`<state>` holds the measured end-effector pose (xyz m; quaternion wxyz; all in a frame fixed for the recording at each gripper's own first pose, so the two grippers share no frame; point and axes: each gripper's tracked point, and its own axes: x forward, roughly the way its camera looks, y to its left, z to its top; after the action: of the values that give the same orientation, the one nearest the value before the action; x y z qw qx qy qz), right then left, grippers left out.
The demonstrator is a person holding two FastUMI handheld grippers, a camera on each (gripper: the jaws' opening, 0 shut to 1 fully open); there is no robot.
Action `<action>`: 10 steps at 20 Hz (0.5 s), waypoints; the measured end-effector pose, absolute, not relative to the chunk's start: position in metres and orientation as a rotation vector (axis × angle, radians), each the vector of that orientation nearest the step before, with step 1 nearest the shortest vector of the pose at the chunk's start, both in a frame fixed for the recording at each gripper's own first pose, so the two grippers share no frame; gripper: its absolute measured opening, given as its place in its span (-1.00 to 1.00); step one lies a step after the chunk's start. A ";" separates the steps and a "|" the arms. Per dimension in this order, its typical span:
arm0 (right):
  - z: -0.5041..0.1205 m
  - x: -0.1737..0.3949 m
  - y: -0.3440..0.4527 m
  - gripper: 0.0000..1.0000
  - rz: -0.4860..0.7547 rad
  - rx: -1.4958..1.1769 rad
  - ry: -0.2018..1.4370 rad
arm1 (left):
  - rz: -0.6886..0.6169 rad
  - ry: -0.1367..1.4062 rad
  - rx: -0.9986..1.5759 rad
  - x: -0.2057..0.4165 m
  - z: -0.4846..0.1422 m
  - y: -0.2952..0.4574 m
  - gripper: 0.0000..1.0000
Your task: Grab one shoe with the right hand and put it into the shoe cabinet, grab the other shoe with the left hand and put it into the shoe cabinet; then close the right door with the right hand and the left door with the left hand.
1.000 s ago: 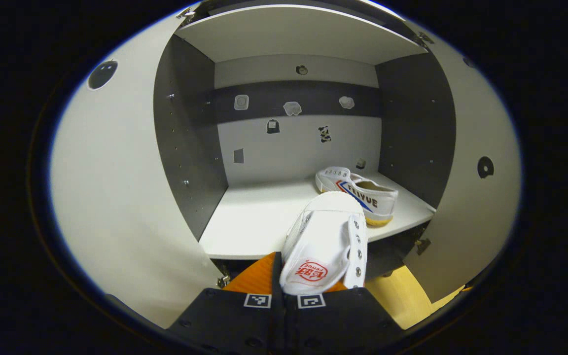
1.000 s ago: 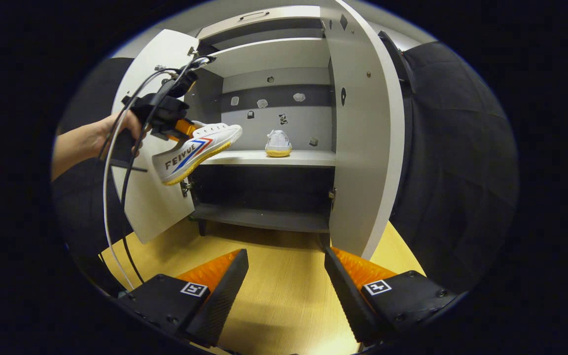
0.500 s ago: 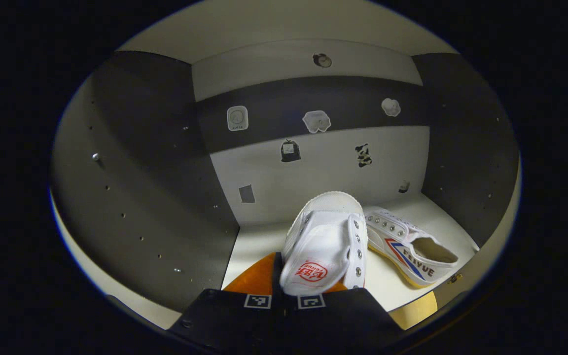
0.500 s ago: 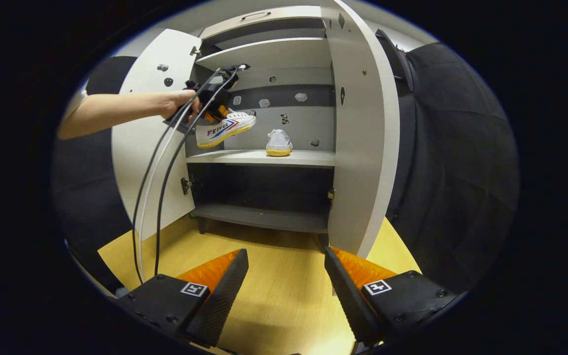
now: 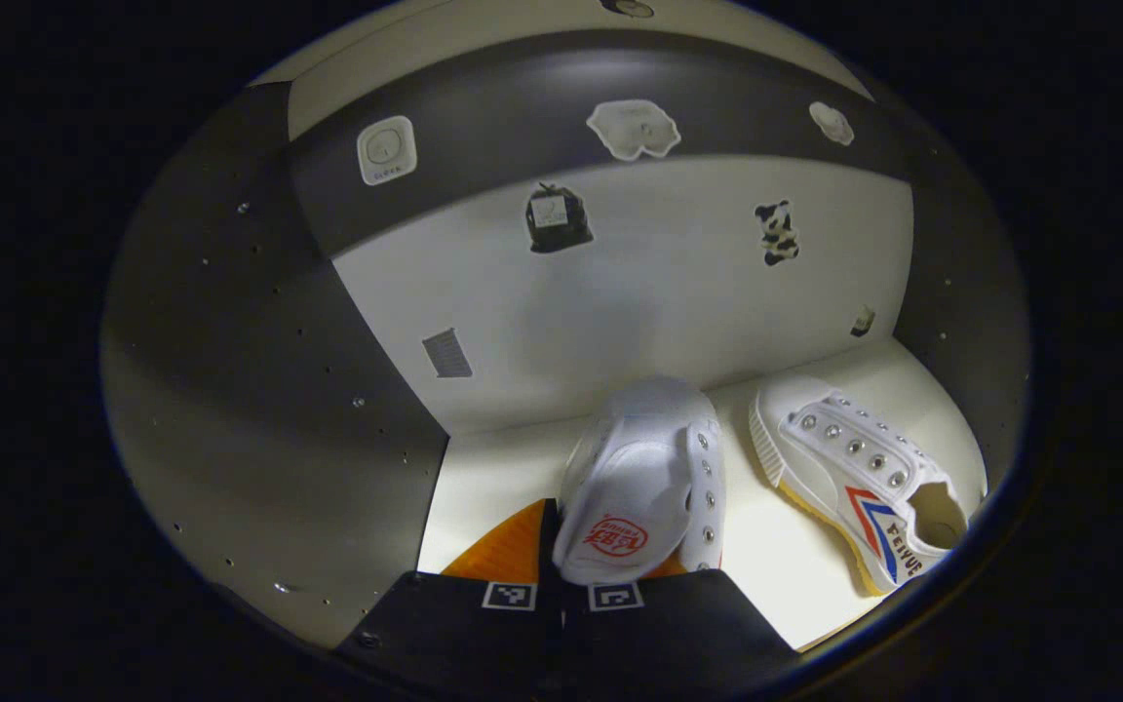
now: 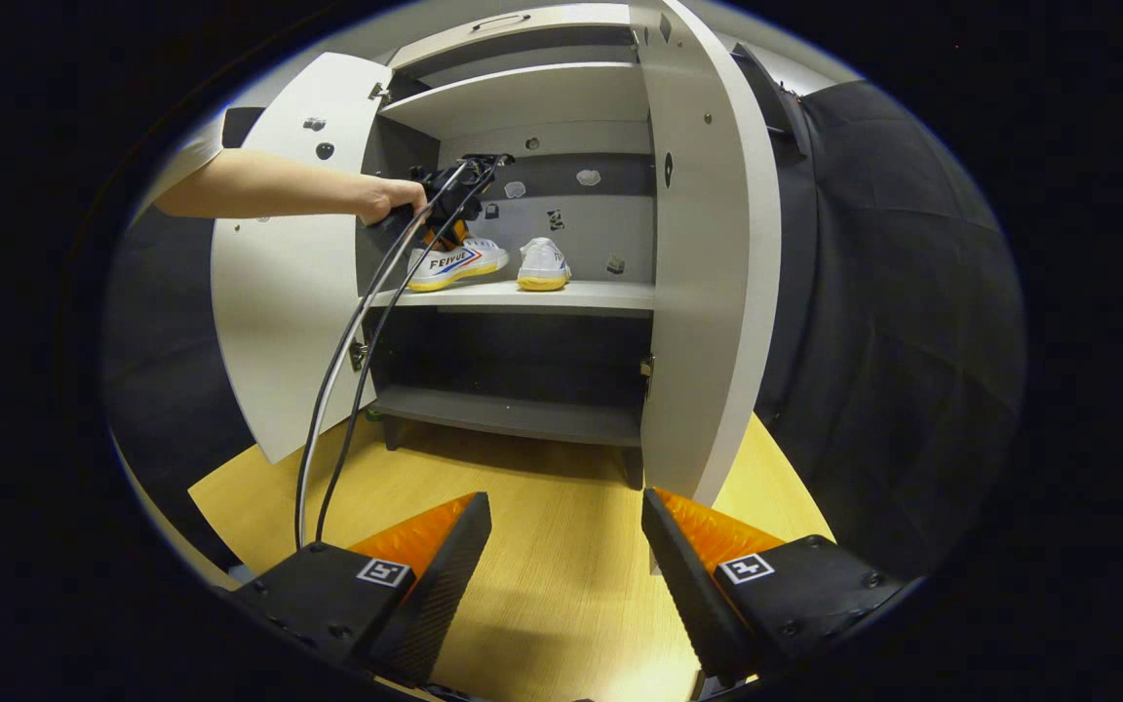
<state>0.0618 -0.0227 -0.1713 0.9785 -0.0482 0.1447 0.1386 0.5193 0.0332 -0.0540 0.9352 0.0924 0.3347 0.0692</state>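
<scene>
Shoe one, white canvas with yellow sole [image 5: 864, 478], already parked on pale cabinet shelf [image 5: 776, 575]; left claw [image 5: 610, 570] clenched on second white shoe [image 5: 639, 487] just above shelf; right claw [image 6: 566, 546] released; doors pending.

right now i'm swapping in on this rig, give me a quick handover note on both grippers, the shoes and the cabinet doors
Left gripper: inside the shoe cabinet over its upper shelf, jaws shut on the second shoe; whether the sole rests on the shelf yet is hard to tell.
Right gripper: jaws open, nothing in them, hovering over the wooden floor in front of the cabinet.
First shoe: already on the upper shelf, to the right of the held one.
Left door and right door: both wide open.
Left to do: release the second shoe, back the left gripper out, close the right door with the right gripper, then the left door with the left.
</scene>
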 end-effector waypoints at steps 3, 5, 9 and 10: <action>-0.171 0.061 -0.022 0.97 0.282 -0.113 0.287 | 0.156 0.722 0.241 0.521 -0.060 0.034 -0.89; -0.172 0.062 -0.024 0.97 0.277 -0.113 0.291 | 0.148 0.738 0.251 0.514 -0.059 0.032 -0.78; -0.168 0.065 -0.025 0.96 0.258 -0.100 0.285 | 0.126 0.702 0.189 0.493 -0.042 0.030 -0.71; -0.166 0.065 -0.025 0.96 0.256 -0.101 0.278 | 0.112 0.686 0.155 0.484 -0.037 0.027 -0.80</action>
<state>0.0653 -0.0250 -0.1660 0.9810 -0.0502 0.1379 0.1271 0.4838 0.0267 -0.0366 0.9373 0.0757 0.3356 0.0548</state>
